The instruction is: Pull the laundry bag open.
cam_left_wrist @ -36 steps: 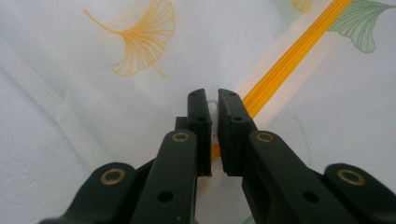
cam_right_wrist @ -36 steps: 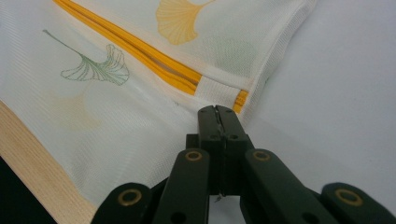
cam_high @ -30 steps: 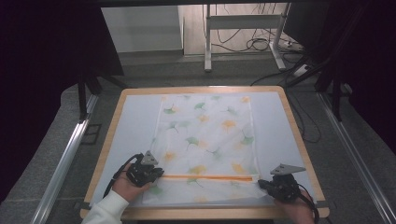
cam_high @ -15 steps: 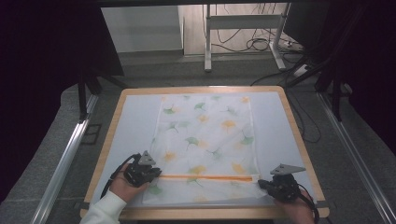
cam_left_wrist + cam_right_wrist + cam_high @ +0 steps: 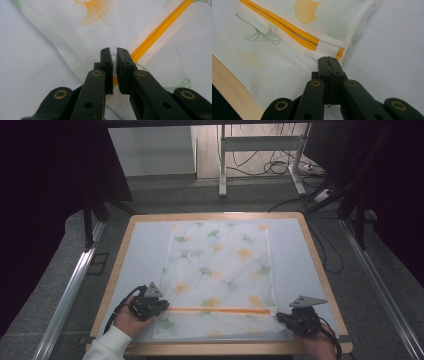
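Near the bench's (image 5: 310, 250) front edge, the left gripper (image 5: 114, 53) pinches the mesh bag's (image 5: 220, 270) zipper pull (image 5: 114, 57); the right gripper (image 5: 328, 60) clamps the bag's corner fabric.

No words, labels, brands or numbers can be read anywhere; the mesh bag (image 5: 220, 275) on the bench (image 5: 310, 250) bears only printed ginkgo leaves in orange and green, which are no lettering.

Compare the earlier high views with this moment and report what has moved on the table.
Nothing visibly changed. The left hand-held gripper stays at the left end of the orange zipper of the mesh laundry bag, jaws nearly together around a small white pull. The right hand-held gripper stays closed on the bag's edge by the zipper's other end.
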### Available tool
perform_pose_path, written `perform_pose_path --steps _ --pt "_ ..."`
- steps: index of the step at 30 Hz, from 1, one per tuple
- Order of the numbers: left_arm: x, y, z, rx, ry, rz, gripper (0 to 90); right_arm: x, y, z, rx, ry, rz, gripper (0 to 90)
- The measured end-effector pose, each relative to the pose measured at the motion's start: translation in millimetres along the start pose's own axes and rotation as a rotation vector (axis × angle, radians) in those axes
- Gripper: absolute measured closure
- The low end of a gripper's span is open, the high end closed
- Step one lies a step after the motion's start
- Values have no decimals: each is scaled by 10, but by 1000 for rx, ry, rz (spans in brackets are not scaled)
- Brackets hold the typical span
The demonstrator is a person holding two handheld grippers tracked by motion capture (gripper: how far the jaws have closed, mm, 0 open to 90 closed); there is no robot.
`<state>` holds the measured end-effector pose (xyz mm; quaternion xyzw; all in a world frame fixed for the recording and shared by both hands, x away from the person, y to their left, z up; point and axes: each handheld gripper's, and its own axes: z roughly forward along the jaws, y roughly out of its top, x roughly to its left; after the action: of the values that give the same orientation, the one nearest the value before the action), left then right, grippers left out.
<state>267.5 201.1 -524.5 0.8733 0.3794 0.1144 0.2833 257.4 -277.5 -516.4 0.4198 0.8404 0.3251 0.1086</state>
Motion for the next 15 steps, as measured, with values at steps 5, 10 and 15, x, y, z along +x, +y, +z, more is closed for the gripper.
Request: perform_pose_path --steps 5,10,15 --pt "14 -20 -15 1 5 -3 848 0 0 0 0 0 0 894" --pt "23 -35 -31 2 2 -6 848 0 0 0 0 0 0 894" --pt "33 -49 -49 -1 2 -9 848 2 1 -1 4 1 5 895"
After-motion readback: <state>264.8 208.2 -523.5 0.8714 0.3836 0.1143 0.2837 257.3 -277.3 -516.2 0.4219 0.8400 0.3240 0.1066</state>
